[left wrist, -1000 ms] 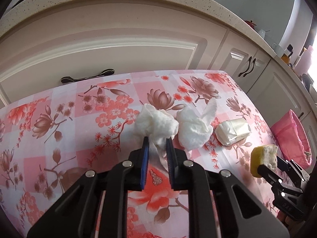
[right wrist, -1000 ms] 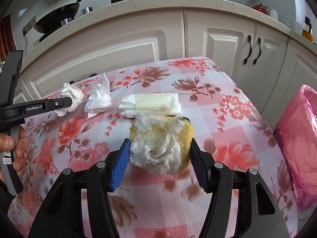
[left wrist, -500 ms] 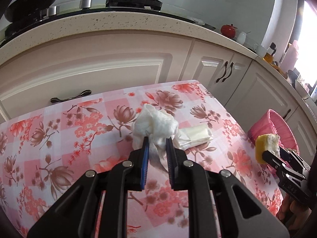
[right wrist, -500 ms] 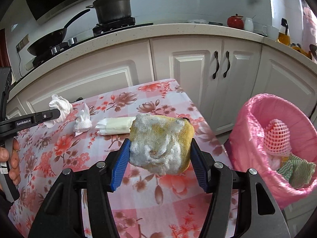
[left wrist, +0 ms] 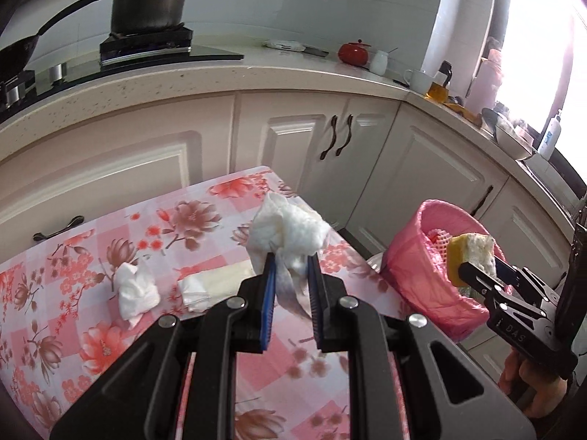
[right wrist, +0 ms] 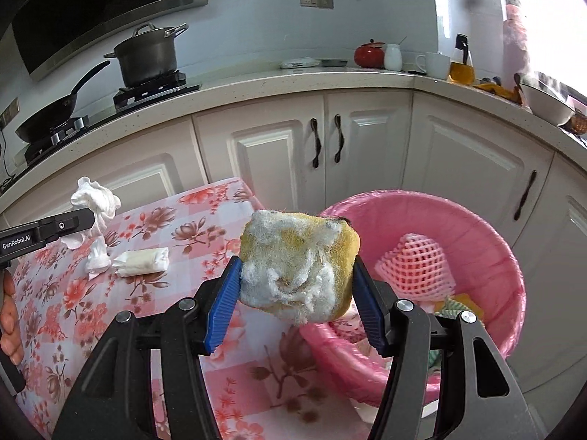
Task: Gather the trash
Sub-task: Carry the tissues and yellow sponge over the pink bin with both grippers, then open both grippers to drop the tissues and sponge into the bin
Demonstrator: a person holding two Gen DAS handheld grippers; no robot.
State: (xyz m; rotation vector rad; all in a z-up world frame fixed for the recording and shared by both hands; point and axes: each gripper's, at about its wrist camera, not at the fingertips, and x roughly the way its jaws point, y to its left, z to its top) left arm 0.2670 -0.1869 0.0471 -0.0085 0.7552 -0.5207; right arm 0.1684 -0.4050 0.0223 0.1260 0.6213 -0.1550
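Left gripper (left wrist: 290, 256) pinches a crumpled tissue (left wrist: 288, 229); right gripper (right wrist: 296, 275) clamps a worn sponge (right wrist: 299, 266) before the bin (right wrist: 477, 234).

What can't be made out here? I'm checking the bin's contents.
- Pink-lined trash bin, right wrist view: bottom hidden by the yellow mouldy sponge and right gripper.
- Same bin, left wrist view: interior mostly blocked by its near wall.

Worn yellow sponge (right wrist: 299, 269) and crumpled tissue (left wrist: 288, 231) held aloft; another tissue (left wrist: 136, 289) on table.
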